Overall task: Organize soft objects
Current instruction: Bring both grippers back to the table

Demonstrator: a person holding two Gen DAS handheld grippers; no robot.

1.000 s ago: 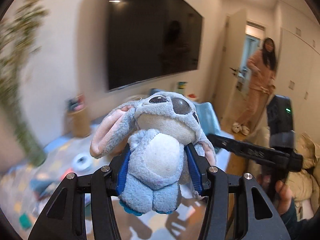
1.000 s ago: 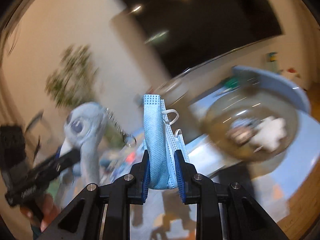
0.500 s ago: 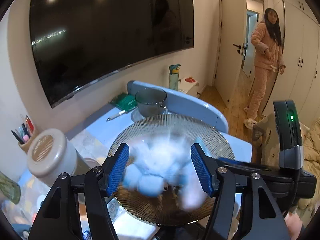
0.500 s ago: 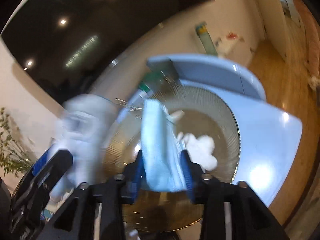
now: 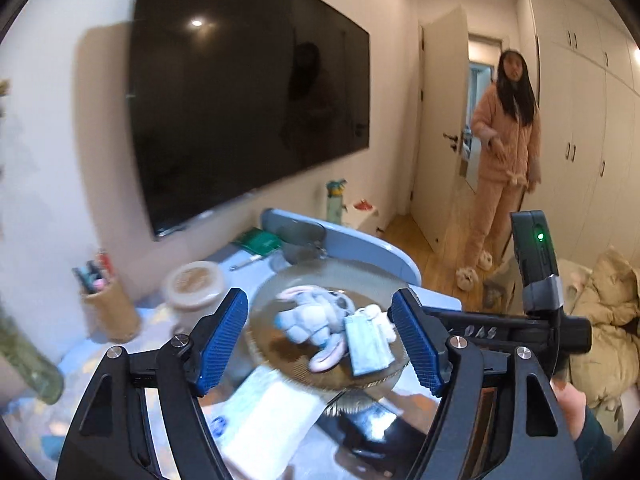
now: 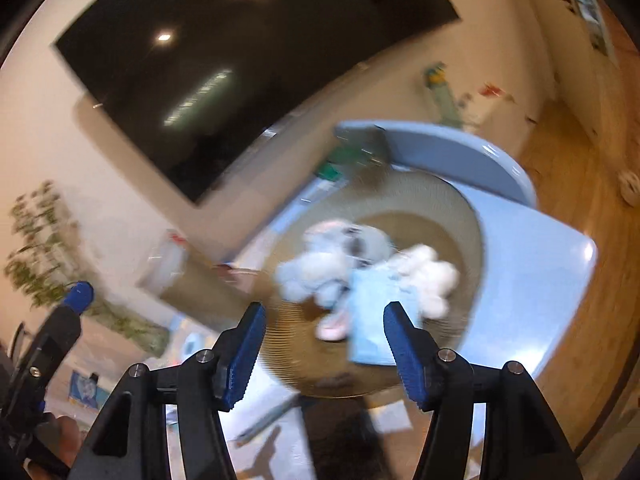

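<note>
1. The left gripper [image 5: 320, 338] is spread wide with nothing between its blue pads [image 5: 224, 340], hanging above the ribbed amber glass bowl [image 5: 280, 356].
2. The right gripper [image 6: 322, 350] is likewise parted and empty over the same bowl [image 6: 420, 204].
3. The grey-blue plush toy with pink ears [image 5: 312, 318] lies inside the bowl.
4. The folded light-blue face mask [image 5: 366, 344] rests in the bowl, touching the plush toy's right side.
5. A fluffy white soft item [image 6: 432, 276] lies beside the mask, also in the bowl.
6. The bowl stands on a pale-blue table [image 6: 532, 264].
</note>
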